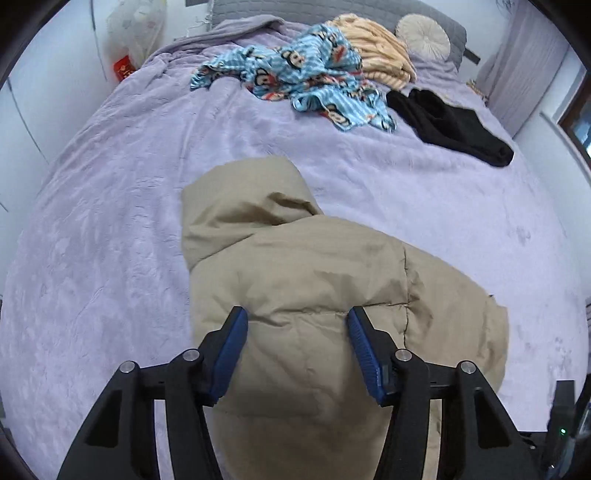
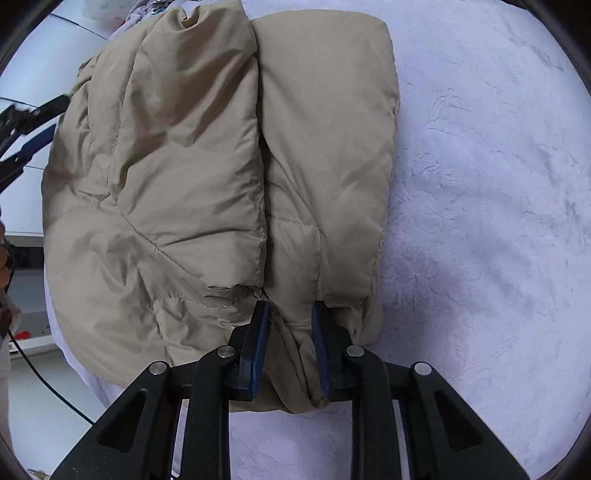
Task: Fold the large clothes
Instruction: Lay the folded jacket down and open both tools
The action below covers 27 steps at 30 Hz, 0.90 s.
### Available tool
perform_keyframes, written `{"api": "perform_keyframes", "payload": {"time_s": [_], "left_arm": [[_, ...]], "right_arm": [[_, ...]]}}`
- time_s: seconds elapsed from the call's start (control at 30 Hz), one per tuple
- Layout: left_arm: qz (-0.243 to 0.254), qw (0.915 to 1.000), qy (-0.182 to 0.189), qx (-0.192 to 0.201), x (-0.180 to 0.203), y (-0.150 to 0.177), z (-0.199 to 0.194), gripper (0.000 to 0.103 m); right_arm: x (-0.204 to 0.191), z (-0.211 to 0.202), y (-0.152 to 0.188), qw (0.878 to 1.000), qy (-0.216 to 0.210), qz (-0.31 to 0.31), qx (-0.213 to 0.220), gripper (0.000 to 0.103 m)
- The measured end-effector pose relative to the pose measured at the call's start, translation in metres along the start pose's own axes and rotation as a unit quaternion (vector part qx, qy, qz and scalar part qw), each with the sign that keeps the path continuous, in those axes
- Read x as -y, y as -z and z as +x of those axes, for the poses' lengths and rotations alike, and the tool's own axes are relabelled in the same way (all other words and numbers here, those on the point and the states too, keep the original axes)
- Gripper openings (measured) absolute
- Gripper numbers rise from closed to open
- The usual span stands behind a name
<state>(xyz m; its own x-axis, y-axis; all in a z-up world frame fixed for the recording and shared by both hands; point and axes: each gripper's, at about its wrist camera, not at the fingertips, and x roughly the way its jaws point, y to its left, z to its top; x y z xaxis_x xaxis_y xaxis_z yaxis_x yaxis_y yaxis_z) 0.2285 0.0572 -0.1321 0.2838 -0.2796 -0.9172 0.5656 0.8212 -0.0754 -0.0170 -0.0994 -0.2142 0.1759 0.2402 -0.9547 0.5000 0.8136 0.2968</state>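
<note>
A puffy beige hooded jacket (image 1: 295, 266) lies on the bed, its hood toward the pillows. In the left wrist view my left gripper (image 1: 297, 325) straddles the jacket's near end, and padded fabric fills the gap between its blue pads (image 1: 231, 350). In the right wrist view the jacket (image 2: 184, 166) lies folded lengthwise in two thick rolls. My right gripper (image 2: 290, 314) is shut on a bunched fold at its near end. The left gripper (image 2: 40, 125) shows at the jacket's left edge there.
A lilac fleece blanket (image 1: 110, 184) covers the bed. At the far end lie a blue cartoon-print garment (image 1: 295, 81), a beige striped one (image 1: 376, 48), a black one (image 1: 450, 125) and a round pillow (image 1: 424, 35). The bed's edge and a black cable (image 2: 48, 380) are at left.
</note>
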Motion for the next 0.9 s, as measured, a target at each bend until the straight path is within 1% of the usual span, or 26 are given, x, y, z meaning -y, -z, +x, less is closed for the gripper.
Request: {"api": "perform_keyframes", "payload": {"time_s": [0.07,0.2,0.3,0.4,0.43,0.53,0.57,0.6,0.63,0.7,0.8,0.83,0.87,0.9], "left_arm": [[0.03,0.9991,-0.028,-0.008,0.018,-0.001,0.022,0.059],[0.052,0.9976,-0.046,-0.008,0.034,0.001,0.038,0.061],[0.055,0.997,-0.054,-0.007,0.037,0.001,0.032,0.061],[0.043,0.9977,-0.052,-0.009,0.029,0.003,0.016,0.061],[0.039,0.9979,-0.051,-0.01,0.026,0.004,0.01,0.061],[0.026,0.9988,-0.04,-0.014,0.019,0.011,-0.007,0.061],[0.023,0.9987,-0.044,-0.015,0.017,0.013,-0.012,0.068],[0.021,0.9987,-0.044,-0.016,0.016,0.016,-0.017,0.083],[0.017,0.9988,-0.043,-0.014,0.015,0.02,-0.022,0.087],[0.014,0.9988,-0.045,-0.015,0.013,0.026,-0.031,0.087],[-0.001,0.9989,-0.043,-0.021,0.008,0.035,-0.041,0.087],[-0.006,0.9989,-0.041,-0.023,0.007,0.038,-0.043,0.087],[-0.01,0.9988,-0.04,-0.027,0.005,0.042,-0.046,0.087],[-0.012,0.9986,-0.04,-0.032,0.005,0.045,-0.048,0.088]], "right_arm": [[0.005,0.003,0.0,1.0,0.006,0.001,0.001,0.025],[0.017,0.012,-0.002,1.0,-0.004,0.017,-0.003,0.025],[0.024,0.009,-0.002,0.999,-0.012,0.033,-0.01,0.025],[0.026,0.0,-0.003,0.999,-0.02,0.032,-0.011,0.026],[0.027,-0.004,-0.003,0.999,-0.026,0.034,-0.012,0.028],[0.035,-0.015,-0.005,0.998,-0.035,0.042,-0.015,0.028],[0.037,-0.016,-0.006,0.998,-0.036,0.044,-0.016,0.028],[0.039,-0.018,-0.007,0.998,-0.037,0.044,-0.016,0.028],[0.038,-0.019,-0.007,0.998,-0.036,0.043,-0.016,0.028],[0.038,-0.026,-0.003,0.999,-0.034,0.039,-0.015,0.029],[0.031,-0.029,-0.007,0.999,-0.033,0.039,-0.013,0.03],[0.028,-0.028,-0.013,0.999,-0.033,0.039,-0.011,0.034],[0.027,-0.031,-0.013,0.999,-0.034,0.039,-0.009,0.039],[0.024,-0.035,-0.01,0.999,-0.033,0.038,-0.005,0.041]]}}
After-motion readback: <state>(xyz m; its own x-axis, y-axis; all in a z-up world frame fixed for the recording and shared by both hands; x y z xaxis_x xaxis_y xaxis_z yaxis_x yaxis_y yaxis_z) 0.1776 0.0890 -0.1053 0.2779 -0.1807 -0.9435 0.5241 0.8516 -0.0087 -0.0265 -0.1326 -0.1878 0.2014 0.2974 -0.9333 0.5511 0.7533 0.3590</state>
